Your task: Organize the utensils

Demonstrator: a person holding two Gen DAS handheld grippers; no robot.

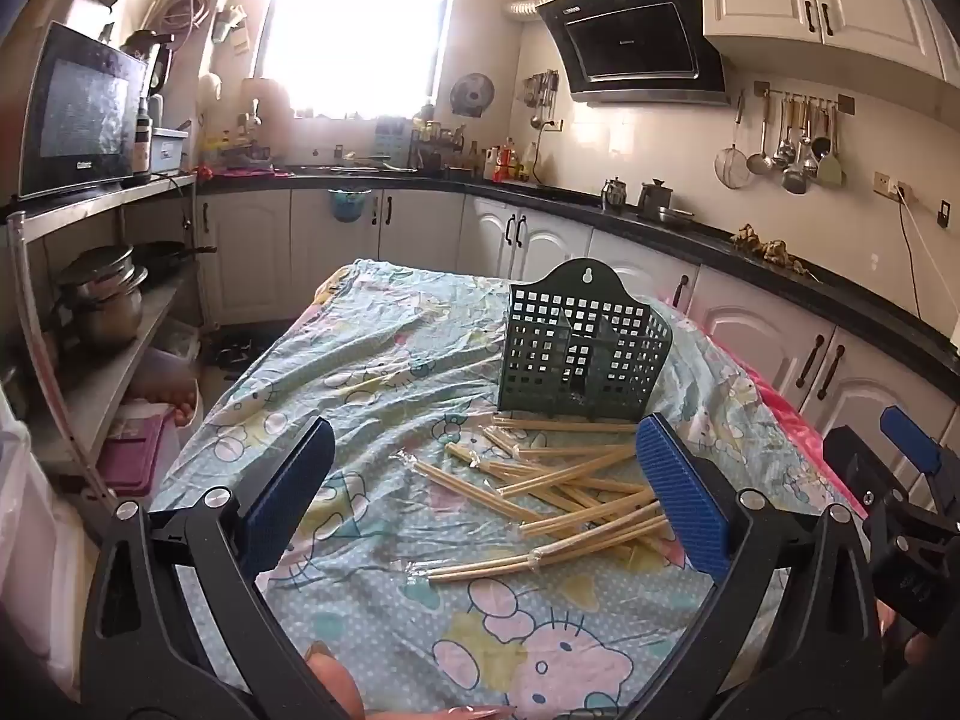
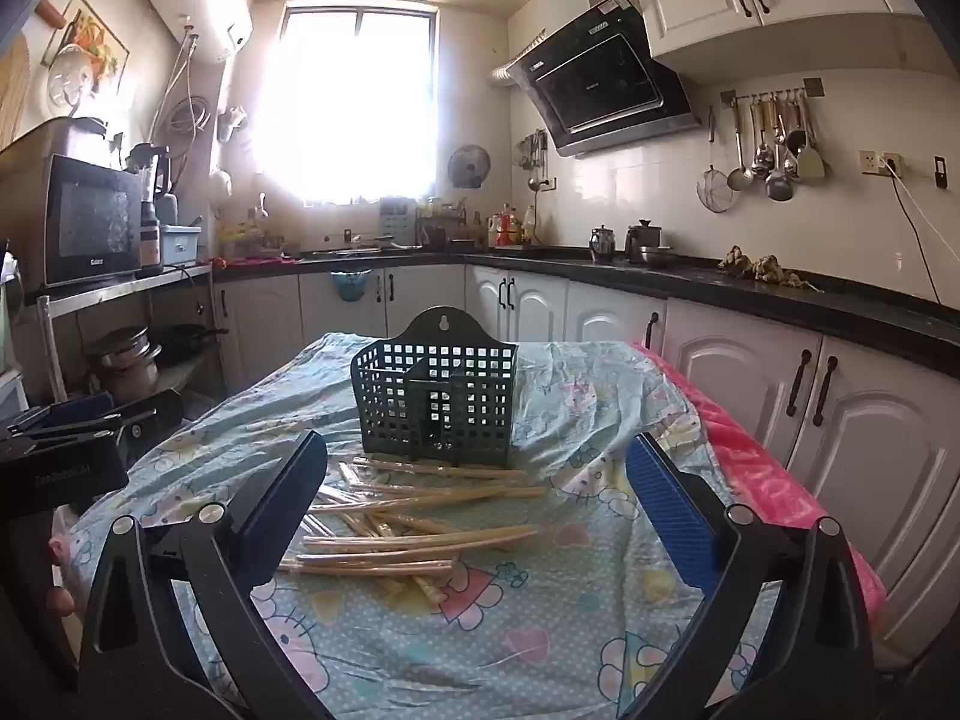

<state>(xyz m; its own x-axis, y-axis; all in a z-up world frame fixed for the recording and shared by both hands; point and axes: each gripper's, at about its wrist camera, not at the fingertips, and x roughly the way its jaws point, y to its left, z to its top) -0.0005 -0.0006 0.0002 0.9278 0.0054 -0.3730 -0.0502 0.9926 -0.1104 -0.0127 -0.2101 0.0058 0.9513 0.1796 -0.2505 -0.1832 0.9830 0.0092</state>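
Observation:
A dark green perforated utensil holder stands upright on the cartoon-print tablecloth. In front of it lies a loose pile of several wrapped wooden chopsticks. My left gripper is open, held above the cloth short of the pile and to its left, with nothing between its blue pads. My right gripper is open too, its blue pads wide apart and nothing between them, with the pile seen ahead through the gap. Each gripper shows at the edge of the other's view.
A pink cloth hangs along the table's right side beside white cabinets. A metal shelf with pots and a microwave stands left. A black countertop runs behind the table.

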